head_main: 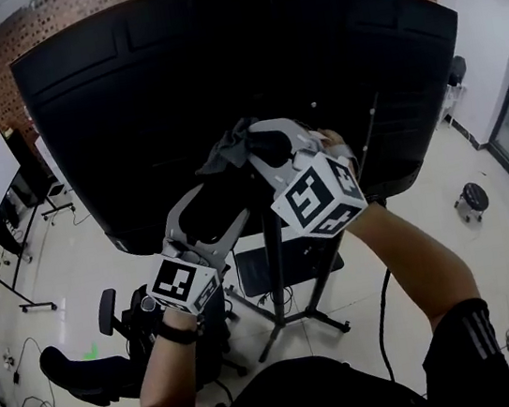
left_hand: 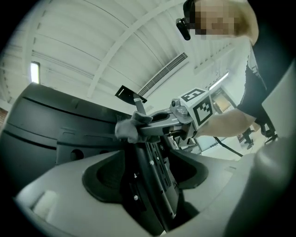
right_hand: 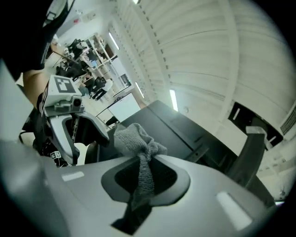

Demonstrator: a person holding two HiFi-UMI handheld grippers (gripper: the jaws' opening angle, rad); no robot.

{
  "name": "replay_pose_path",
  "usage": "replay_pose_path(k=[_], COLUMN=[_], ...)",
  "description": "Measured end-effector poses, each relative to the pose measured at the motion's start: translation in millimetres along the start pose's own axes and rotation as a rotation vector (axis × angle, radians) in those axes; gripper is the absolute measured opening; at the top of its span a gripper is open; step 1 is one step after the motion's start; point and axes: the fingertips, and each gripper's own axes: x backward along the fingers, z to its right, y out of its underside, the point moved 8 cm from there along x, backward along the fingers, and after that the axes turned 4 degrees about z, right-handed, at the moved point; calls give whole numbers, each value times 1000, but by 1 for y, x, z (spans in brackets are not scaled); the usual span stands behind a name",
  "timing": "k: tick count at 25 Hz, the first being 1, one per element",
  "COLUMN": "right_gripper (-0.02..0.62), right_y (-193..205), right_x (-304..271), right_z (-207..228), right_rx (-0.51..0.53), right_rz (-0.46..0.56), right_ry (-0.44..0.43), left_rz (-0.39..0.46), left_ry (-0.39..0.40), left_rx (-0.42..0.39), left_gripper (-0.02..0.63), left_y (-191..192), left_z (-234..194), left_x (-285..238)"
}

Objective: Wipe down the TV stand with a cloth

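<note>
The right gripper (head_main: pixel 248 147) is clenched on a crumpled grey woven cloth (right_hand: pixel 138 144), which bunches out beyond its jaws. The cloth presses at the top of the black metal upright post of the TV stand (head_main: pixel 278 270), just behind the large black flat television (head_main: pixel 126 103) (seen from its back). Lower on the post, the left gripper (head_main: pixel 226 204) has one jaw on each side of the dark bracketed column and appears clamped against it.
</note>
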Motion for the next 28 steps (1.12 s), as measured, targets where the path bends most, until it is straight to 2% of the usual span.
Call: replay_pose_path(k=[5,11,20,23,28], right_gripper=[41,44,43,43,43], right_y=[11,26,64,74,84], right_x=[17,20,18,17,18], right_z=[42,72,72,61,37], right_rx=[-131,-162,-241,-227,-116], right_rz=[53,93,119,109,97], right_ry=[49,52,6,-21,-34], left_rz=[22,40,1,-25,-59], left_ry=[4,0,-21,-29,-39], left_rx=[-28,-38,-12,-2,10], left_gripper=[322,322,322,322,321], left_y=[-20,-35,-7,1,15], left_z=[-1,-1,5,10,13], left_x=[-17,-39,-46,-46,-45])
